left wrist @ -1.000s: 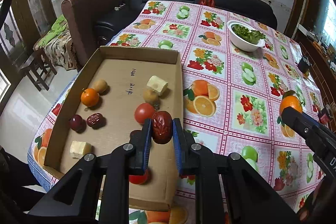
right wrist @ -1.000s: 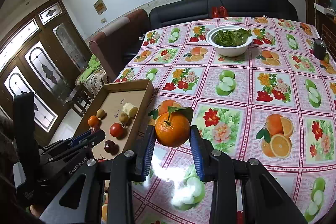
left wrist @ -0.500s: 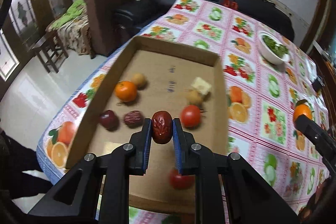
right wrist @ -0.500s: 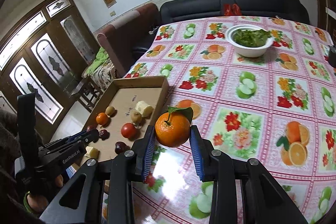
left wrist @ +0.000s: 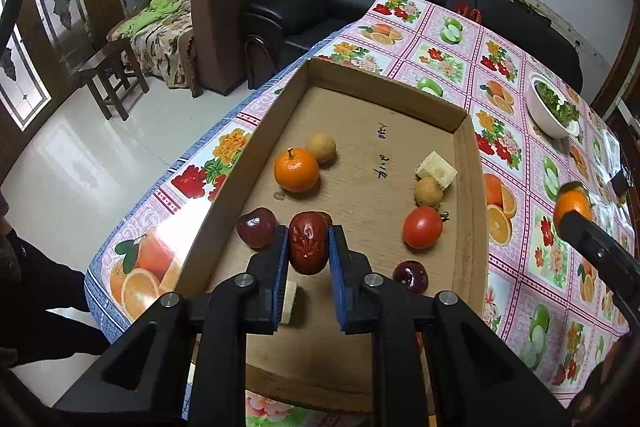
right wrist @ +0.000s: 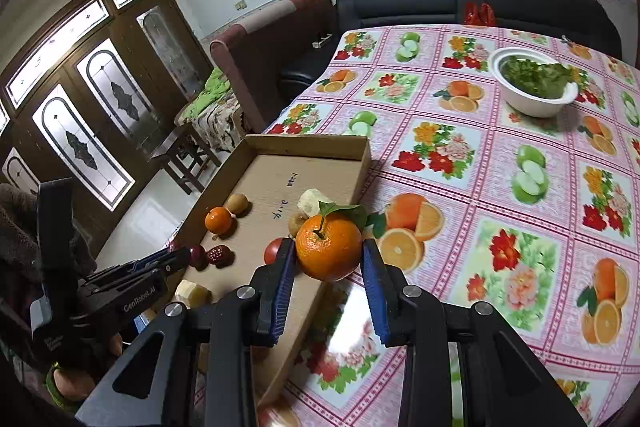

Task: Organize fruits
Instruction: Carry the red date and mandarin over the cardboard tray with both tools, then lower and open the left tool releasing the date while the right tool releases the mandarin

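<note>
Left gripper (left wrist: pixel 308 251): you clamp a red date (left wrist: pixel 308 242) over the cardboard tray (left wrist: pixel 464 219); right gripper (right wrist: pixel 329 267) grasps a leafy orange (right wrist: pixel 329 247).

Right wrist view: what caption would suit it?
Right hand-held gripper carries a leafy orange beside the cardboard tray of fruit.

A pale cube (left wrist: pixel 289 301) in the cardboard tray (left wrist: pixel 466 223) is mostly hidden behind the left tool (left wrist: pixel 308 251), whose date (left wrist: pixel 308 242) covers another date behind it. The right tool (right wrist: pixel 329 259) and its orange (right wrist: pixel 329 248) hide most of a tomato (right wrist: pixel 273 251). The handwriting (left wrist: pixel 378 163) on the tray floor is too small to read.
</note>
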`<state>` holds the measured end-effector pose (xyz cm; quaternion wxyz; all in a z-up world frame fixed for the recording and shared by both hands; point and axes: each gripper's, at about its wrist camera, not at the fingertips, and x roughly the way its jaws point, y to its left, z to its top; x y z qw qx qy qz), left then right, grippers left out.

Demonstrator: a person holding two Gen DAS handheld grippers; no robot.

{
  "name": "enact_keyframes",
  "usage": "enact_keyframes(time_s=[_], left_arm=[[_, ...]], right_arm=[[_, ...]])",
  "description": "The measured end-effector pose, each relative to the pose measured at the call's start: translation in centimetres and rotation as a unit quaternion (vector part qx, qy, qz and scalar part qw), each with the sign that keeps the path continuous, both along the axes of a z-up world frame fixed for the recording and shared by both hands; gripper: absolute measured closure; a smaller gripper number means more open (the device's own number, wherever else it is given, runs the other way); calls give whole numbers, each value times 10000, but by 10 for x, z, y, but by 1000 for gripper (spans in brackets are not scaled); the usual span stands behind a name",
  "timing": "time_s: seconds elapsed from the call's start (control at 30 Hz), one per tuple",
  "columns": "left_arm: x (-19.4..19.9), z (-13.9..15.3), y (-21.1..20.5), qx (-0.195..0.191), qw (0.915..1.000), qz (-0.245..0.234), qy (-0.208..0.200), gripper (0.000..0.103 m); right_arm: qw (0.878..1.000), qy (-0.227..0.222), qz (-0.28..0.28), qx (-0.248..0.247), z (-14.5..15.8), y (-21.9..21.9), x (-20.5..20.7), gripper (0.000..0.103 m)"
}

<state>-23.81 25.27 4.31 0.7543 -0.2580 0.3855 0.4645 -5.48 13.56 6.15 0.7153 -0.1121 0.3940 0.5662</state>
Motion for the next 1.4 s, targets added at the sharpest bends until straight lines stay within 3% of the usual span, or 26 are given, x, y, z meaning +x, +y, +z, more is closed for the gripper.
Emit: enact_keyframes(time_s=[0.27,0.83,1.4], left_arm=[[6,-5,2,-82,9999,-70,40,86],[58,-21,32,-203,9991,-326,205,86],[78,-41,50,-484,9974,-366,389,86]], right_arm=[[9997,71,222,-115,-9,36,-3,70],[9979,110,387,-502,-33,137,7,70],[9943,252,364,-971,-66,167,26,68]])
